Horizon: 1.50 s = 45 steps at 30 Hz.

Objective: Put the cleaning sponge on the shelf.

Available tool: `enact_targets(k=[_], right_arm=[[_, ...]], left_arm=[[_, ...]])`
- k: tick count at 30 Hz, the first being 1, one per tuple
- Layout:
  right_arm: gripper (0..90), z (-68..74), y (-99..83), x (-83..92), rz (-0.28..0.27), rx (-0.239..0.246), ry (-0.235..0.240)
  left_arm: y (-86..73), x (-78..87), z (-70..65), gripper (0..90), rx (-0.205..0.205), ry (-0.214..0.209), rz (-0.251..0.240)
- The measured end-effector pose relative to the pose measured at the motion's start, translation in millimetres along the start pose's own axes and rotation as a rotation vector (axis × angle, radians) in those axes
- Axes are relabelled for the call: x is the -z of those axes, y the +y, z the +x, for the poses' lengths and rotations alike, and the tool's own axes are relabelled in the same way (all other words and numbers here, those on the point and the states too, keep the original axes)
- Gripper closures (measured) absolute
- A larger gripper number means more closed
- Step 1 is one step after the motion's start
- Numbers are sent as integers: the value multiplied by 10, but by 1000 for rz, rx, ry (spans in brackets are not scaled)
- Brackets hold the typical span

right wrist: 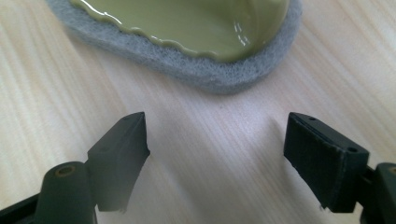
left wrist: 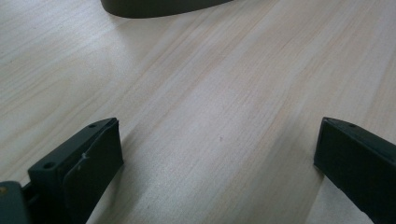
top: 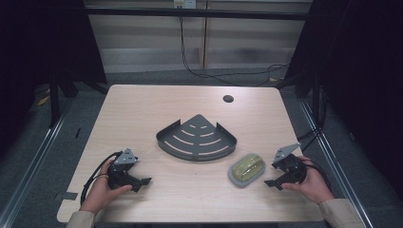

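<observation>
Scrub sponge [top: 246, 169] lies on tabletop [top: 142, 109] just beside right gripper [top: 274, 183], at its 10 o'clock, long axis running 2-to-8. Right jaws wide open, empty. Left gripper [top: 145, 181] well apart, jaws also open w/ nothing between. Right hand nearer.

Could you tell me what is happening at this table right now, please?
A person holds a pair of tongs in each hand over a wooden table. The right tongs are open and point at a green scrubber with a grey pad, a short way off and not touching it. The left tongs are open over bare wood. A dark fan-shaped corner rack sits mid-table with nothing in it. Nothing is gripped yet.
</observation>
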State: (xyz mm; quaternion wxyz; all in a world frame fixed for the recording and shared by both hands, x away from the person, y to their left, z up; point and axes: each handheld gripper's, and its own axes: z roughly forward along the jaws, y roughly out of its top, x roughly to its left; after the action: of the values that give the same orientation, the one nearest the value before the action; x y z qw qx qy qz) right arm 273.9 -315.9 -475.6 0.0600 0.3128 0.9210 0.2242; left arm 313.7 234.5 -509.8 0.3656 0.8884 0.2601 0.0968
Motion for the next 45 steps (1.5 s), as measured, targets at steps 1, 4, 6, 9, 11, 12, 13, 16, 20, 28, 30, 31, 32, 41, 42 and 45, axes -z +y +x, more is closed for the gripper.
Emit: enact_targets(k=[1, 4, 6, 9, 11, 12, 13, 16, 20, 28, 30, 31, 32, 41, 42, 45], right_arm=[[223, 0, 0, 0, 0, 0, 0], [239, -24, 112, 120, 23, 15, 4], [239, -52, 202, 208, 47, 52, -5], [243, -88, 307, 286, 47, 73, 7], [243, -94, 391, 316, 62, 91, -2], [243, -99, 430, 324, 65, 102, -1], [243, -101, 471, 326, 65, 111, 1], [246, -95, 605, 333, 71, 136, 6], [250, -53, 773, 322, 102, 180, 20], [255, 87, 1041, 94, 213, 258, 37], [255, 104, 1062, 65, 220, 259, 32], [259, 118, 1082, 40, 221, 267, 34], [270, 135, 1100, 21, 227, 270, 44], [322, 191, 1190, -105, 234, 335, 69], [342, 208, 1197, -113, 240, 336, 74], [417, 250, 1222, -147, 266, 373, 91]], left_arm=[[0, 0, 0, 6, 0, 0, 0], [0, 0, 0, 6, 0, 1, 0], [0, 0, 0, 6, 0, 0, 0], [0, 0, 0, 6, 0, 0, -1], [0, 0, 0, 6, 0, 0, -1], [0, 0, 0, 6, 0, 0, 0], [0, 0, 0, 6, 0, 0, 0], [0, 0, 0, 6, 0, 0, 0], [0, 0, 0, 6, 0, 0, 0], [0, -1, 0, 5, 0, -1, -1], [0, -1, 0, 5, 1, -1, -1], [0, 0, 0, 5, 0, -1, 0], [0, -1, 0, 5, 0, -1, -1], [0, 0, 0, 5, 0, -1, -1], [0, -1, 0, 5, 0, -1, -1], [0, 0, 0, 5, 0, 0, -1]])
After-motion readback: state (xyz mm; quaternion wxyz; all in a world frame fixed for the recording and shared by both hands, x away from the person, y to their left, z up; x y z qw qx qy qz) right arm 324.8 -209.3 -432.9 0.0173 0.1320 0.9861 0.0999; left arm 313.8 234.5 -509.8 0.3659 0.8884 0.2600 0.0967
